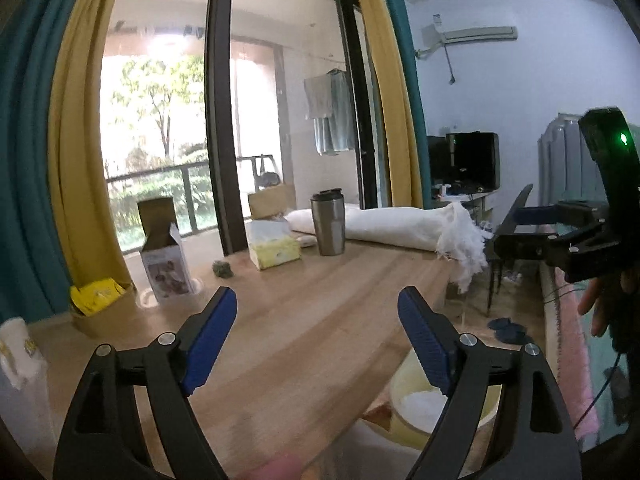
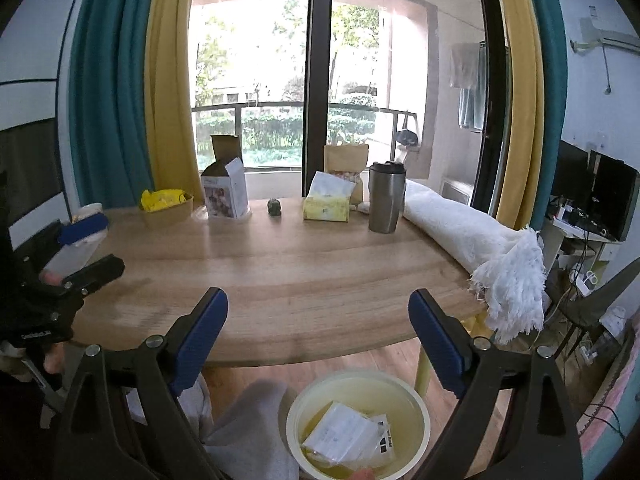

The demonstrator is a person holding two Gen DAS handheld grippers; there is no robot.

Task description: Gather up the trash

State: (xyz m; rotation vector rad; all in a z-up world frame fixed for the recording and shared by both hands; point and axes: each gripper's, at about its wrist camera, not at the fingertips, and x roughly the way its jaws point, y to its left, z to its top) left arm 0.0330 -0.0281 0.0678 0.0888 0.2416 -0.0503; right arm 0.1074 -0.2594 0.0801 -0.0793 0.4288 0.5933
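Note:
A pale yellow bin (image 2: 416,412) stands on the floor below the table's near edge, with white papers (image 2: 348,436) inside; its rim shows in the left wrist view (image 1: 400,392). My right gripper (image 2: 318,316) is open and empty, above the bin and the table edge. My left gripper (image 1: 318,312) is open and empty over the wooden table (image 1: 320,304). On the table's far side sit a small dark crumpled lump (image 2: 274,207), an open white carton (image 2: 224,194) and a brown bowl with yellow wrapper (image 2: 166,202).
A tissue pack (image 2: 326,202), a kraft bag (image 2: 346,160), a steel tumbler (image 2: 385,196) and a rolled white towel (image 2: 480,236) line the table's back and right. Curtains and a glass door stand behind. A chair (image 2: 600,300) and monitors (image 2: 592,192) are at right.

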